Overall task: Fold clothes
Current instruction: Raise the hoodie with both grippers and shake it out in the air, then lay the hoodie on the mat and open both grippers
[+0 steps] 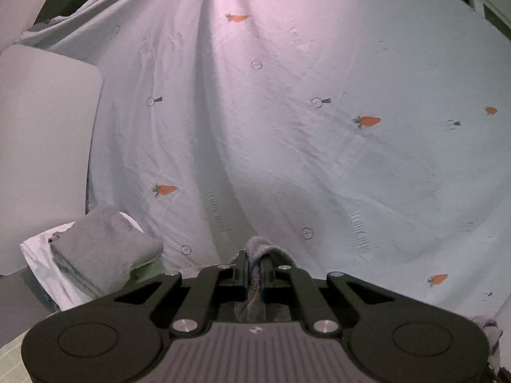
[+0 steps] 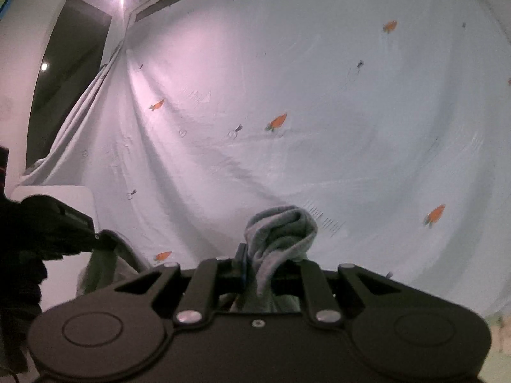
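left gripper and right gripper each pinch a corner of a grey garment, held up unfolded before a carrot-print sheet; one folded grey cloth lies finished nearby.

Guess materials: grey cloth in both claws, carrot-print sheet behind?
Grey cloth: looks like soft fleece or terry, matte; fuzzy nap, thick rounded folds, pinched in the right claw and left claw. Carrot-print sheet: probably thin woven cotton, matte pale blue; fine sharp creases, long hanging drape lines.
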Motion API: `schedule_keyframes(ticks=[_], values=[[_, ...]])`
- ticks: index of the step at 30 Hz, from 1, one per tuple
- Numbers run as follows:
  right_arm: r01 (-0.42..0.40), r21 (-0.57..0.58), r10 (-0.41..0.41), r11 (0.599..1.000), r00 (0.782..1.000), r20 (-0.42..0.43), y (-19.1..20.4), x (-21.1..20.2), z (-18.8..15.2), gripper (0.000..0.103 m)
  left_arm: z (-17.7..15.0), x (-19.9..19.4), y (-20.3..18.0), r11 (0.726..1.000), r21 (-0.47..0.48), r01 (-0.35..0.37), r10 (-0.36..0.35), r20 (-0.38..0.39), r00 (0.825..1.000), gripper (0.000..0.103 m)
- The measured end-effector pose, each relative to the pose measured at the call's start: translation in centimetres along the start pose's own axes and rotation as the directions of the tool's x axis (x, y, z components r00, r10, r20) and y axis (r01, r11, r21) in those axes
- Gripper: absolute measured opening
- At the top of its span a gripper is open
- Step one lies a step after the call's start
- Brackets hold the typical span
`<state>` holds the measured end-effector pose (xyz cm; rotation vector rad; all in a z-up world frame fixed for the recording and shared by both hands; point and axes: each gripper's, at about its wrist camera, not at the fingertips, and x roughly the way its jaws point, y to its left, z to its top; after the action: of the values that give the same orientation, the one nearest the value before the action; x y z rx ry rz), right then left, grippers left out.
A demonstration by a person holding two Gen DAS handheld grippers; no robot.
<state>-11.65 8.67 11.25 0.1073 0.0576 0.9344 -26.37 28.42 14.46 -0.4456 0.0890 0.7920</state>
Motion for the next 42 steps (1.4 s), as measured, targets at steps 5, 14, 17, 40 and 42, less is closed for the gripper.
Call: schedule_keyframes(ticks=[5, 14, 17, 40, 42], values=[[0.039, 0.022, -0.038, 0.999, 0.999, -0.034, -2.3, 1.7, -0.3, 0.014, -0.5, 2.9, -1.6, 1.000, 0.008, 0.030, -0.030, -0.021, 0.999, 0.006], [0.246, 0.017, -0.240, 0.969, 0.955, -0.174, -12.6, 10.4, -2.7, 0.020, -4.7, 17.7, -8.6, 0.995, 0.037, 0.093, -0.084, -0.189, 0.978, 0.012], [0.377, -0.090, -0.386, 0.922, 0.874, -0.295, -17.2, 15.5, -5.9, 0.038, -7.9, 23.6, -10.5, 0.994, 0.092, 0.065, -0.033, -0.312, 0.950, 0.035], [0.632, 0.176, -0.218, 0.754, 0.495, -0.841, -22.6, 10.5, -25.9, 0.077, -29.2, 25.8, -4.6, 0.971, 0.188, 0.147, 0.067, -0.807, 0.586, 0.061], [0.647, 0.228, -0.167, 0.728, 0.489, -0.856, -23.1, 10.2, -26.6, 0.076, -30.1, 26.0, -5.1, 0.970, 0.197, 0.140, 0.081, -0.812, 0.578, 0.050]])
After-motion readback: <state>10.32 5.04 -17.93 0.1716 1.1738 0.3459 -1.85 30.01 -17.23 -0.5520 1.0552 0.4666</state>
